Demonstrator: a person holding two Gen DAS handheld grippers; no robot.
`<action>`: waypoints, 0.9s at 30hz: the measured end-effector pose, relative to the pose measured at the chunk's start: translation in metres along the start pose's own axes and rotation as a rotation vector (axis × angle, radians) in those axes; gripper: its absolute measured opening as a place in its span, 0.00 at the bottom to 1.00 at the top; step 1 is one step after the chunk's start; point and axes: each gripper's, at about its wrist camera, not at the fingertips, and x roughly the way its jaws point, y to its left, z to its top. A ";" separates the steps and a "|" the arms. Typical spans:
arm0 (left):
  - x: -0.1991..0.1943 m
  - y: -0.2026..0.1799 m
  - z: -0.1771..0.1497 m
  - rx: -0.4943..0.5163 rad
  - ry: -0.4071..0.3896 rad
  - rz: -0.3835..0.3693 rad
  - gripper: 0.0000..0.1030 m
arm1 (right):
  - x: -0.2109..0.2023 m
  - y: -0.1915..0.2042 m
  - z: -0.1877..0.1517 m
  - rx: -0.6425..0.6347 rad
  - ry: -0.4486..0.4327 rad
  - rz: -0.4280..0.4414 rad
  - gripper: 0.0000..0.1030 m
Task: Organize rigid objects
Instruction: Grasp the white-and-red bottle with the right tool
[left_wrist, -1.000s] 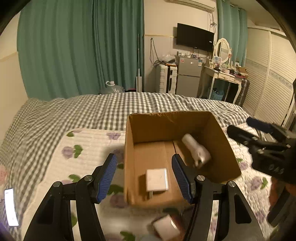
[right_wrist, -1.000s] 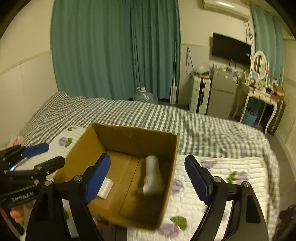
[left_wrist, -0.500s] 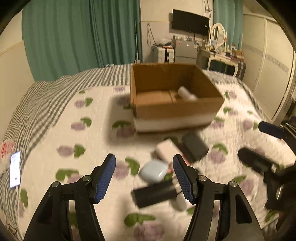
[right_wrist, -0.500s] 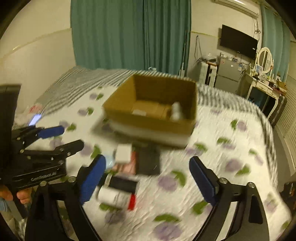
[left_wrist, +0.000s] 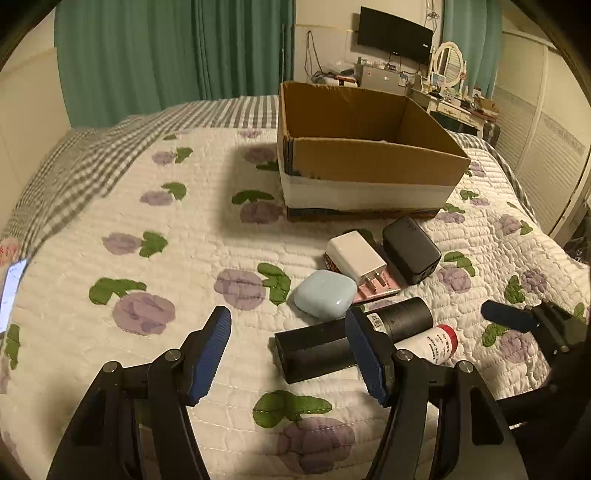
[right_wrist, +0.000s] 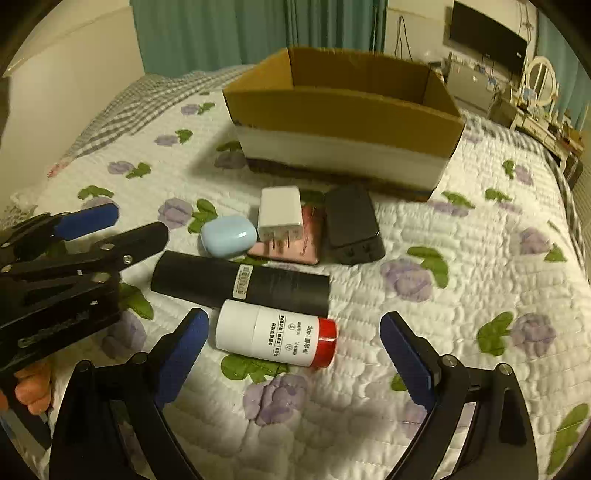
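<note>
Holding both tools over quilt, my left gripper (left_wrist: 288, 350) and my right gripper (right_wrist: 293, 360) gaping wide, gripping nothing. Six items lying clustered before cardboard box (right_wrist: 343, 110), awaiting sorting: white bottle (right_wrist: 275, 338), black tube (right_wrist: 240, 282), blue case (right_wrist: 228, 236), white charger (right_wrist: 279, 212), black charger (right_wrist: 352, 225), pink card (right_wrist: 291, 247). Box interior hidden now. Second ago I was hovering over box, seeing charger and pale cylinder inside; now pulling back toward pile.
</note>
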 end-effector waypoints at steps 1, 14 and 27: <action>0.001 0.001 0.000 -0.002 0.003 -0.002 0.65 | 0.004 0.000 0.000 0.007 0.013 0.007 0.91; 0.008 -0.002 -0.001 -0.002 0.040 0.028 0.65 | 0.019 -0.004 -0.005 0.041 0.073 0.121 0.76; 0.042 -0.044 0.044 0.049 0.056 -0.016 0.65 | -0.035 -0.083 0.079 -0.008 -0.187 -0.018 0.76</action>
